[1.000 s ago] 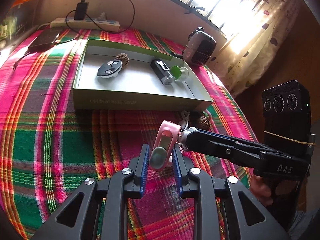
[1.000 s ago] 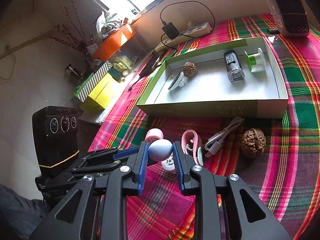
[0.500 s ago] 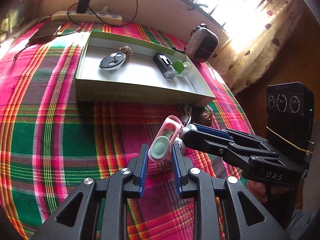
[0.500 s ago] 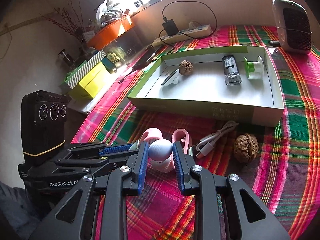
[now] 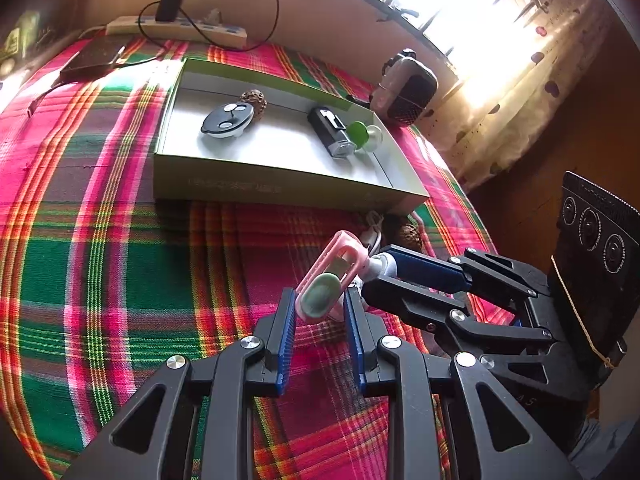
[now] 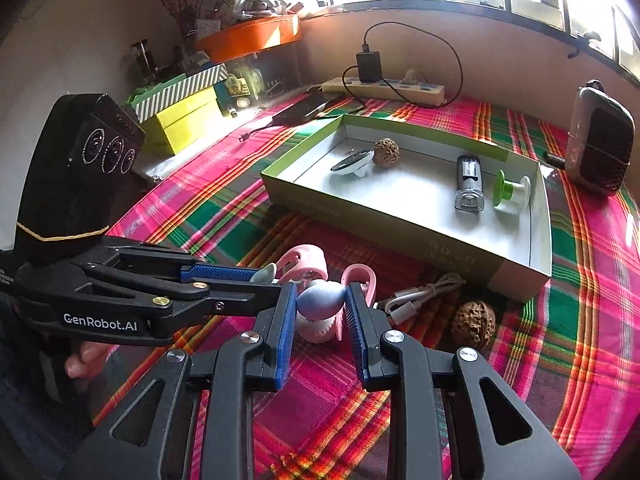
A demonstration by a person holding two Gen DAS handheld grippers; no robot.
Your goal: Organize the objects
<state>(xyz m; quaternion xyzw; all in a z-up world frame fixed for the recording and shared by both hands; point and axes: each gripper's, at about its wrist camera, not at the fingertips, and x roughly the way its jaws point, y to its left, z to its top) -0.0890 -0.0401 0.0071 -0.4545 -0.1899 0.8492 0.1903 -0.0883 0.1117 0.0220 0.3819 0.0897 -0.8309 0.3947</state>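
Left wrist view | left claw (image 5: 320, 308) clamps pink toy (image 5: 330, 280) | right claw (image 6: 322, 306) clamps its bluish knob (image 6: 320, 300)

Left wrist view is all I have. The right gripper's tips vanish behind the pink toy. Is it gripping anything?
Observer: Yes. The right wrist view shows the right gripper shut on the pink toy, on its blue-grey rounded knob.
Operator: There's a scrap of white by the box front. What is it?
Observer: A bundled white cable on the cloth beside a walnut. Both are outside the box.
Operator: Does the toy have just one loop?
Observer: No. A second pink loop shows by the right gripper's finger. The left gripper holds the green-padded one.
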